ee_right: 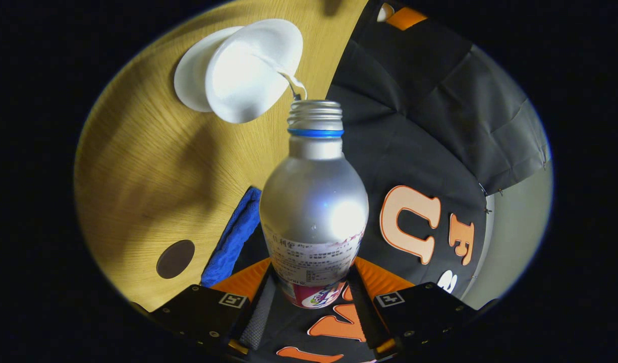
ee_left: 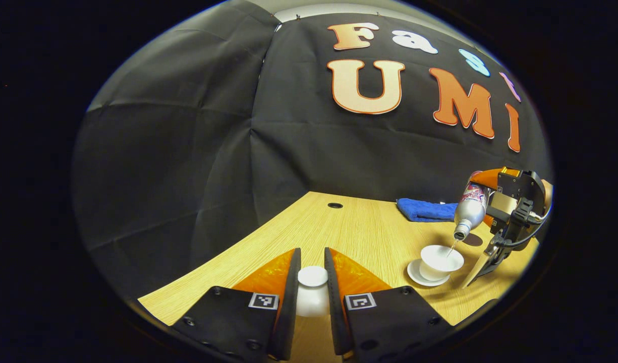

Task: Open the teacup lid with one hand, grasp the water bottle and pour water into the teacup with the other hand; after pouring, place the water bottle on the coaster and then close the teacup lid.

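Holding the white teacup lid [ee_left: 312,290] between its two fingers, the left hand-held gripper [ee_left: 312,282] sits low over the wooden surface [ee_left: 359,227]. The right hand-held gripper [ee_right: 311,292] is clamped on the silver water bottle [ee_right: 314,201] and tips it, so water runs into the open teacup [ee_left: 440,260] on its saucer [ee_left: 415,275]. A blue cloth [ee_left: 425,209] lies by the back edge, and the dark coaster [ee_right: 175,258] is near it.

We see a worktop [ee_left: 359,227] of pale wood grain with a smooth, low sheen. The water bottle [ee_right: 314,201] looks like brushed silver metal under a glossy printed label. The teacup [ee_left: 440,261] and its saucer [ee_left: 414,275] are glossy white ceramic. The far blue cloth [ee_left: 425,209] is fuzzy towelling.
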The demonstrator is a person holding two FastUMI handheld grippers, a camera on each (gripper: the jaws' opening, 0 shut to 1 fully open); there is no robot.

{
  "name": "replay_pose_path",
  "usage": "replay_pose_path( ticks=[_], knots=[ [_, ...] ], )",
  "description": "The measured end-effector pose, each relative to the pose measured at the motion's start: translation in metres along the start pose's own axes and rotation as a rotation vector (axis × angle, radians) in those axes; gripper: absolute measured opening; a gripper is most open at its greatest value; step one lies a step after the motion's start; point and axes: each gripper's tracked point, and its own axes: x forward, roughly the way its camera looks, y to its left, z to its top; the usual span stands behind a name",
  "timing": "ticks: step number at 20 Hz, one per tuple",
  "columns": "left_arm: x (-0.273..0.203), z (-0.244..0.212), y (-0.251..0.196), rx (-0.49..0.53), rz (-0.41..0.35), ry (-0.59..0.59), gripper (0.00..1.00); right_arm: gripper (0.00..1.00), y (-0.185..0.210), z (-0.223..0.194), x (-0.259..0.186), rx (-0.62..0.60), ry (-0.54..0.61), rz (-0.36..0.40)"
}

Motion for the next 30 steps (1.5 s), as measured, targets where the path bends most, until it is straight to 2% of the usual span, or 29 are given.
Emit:
replay_pose_path(
  ticks=[6,7,9,10,15,16,17,18,19,20,23,24,25,30],
  knots=[
    [0.001,0.001,-0.004,-0.007,-0.009,-0.006,0.34,0.77,-0.004,-0.003,-0.001,-0.015,0.029,-0.041],
    [0.001,0.0,-0.004,-0.008,-0.011,-0.006,0.39,0.77,-0.005,-0.002,-0.002,-0.017,0.029,-0.049],
    [0.0,0.001,-0.005,-0.012,-0.017,-0.004,0.29,0.77,-0.005,0.0,-0.004,-0.029,0.028,-0.059],
    [0.001,0.001,-0.005,-0.012,-0.019,-0.005,0.34,0.77,-0.007,0.0,-0.004,-0.034,0.027,-0.066],
    [0.0,0.004,-0.006,-0.006,-0.024,-0.012,0.34,0.77,-0.029,-0.01,-0.005,-0.036,0.022,-0.095],
    [0.0,0.003,-0.006,-0.004,-0.026,-0.012,0.3,0.77,-0.033,-0.012,0.001,-0.038,0.019,-0.095],
    [0.0,0.004,-0.006,-0.003,-0.025,-0.013,0.34,0.77,-0.034,-0.013,0.004,-0.039,0.016,-0.094],
    [0.001,0.003,-0.006,-0.001,-0.026,-0.012,0.29,0.77,-0.032,-0.011,0.004,-0.043,0.012,-0.09],
    [0.001,0.003,-0.006,-0.002,-0.025,-0.01,0.29,0.77,-0.029,-0.009,0.004,-0.043,0.007,-0.079],
    [0.001,0.002,-0.006,-0.003,-0.027,-0.009,0.34,0.77,-0.022,-0.006,0.004,-0.044,0.002,-0.067],
    [0.003,0.0,-0.007,-0.004,-0.031,-0.004,0.34,0.77,-0.012,0.002,0.003,-0.06,-0.01,-0.051],
    [0.002,0.0,-0.006,-0.001,-0.03,0.002,0.38,0.77,-0.007,0.004,0.004,-0.058,-0.014,-0.043],
    [0.003,-0.001,-0.007,0.001,-0.032,0.004,0.34,0.77,-0.005,0.004,0.004,-0.055,-0.014,-0.039],
    [0.002,0.001,-0.009,0.02,-0.042,-0.006,0.34,0.77,0.011,0.011,0.009,-0.033,-0.016,-0.017]
  ],
)
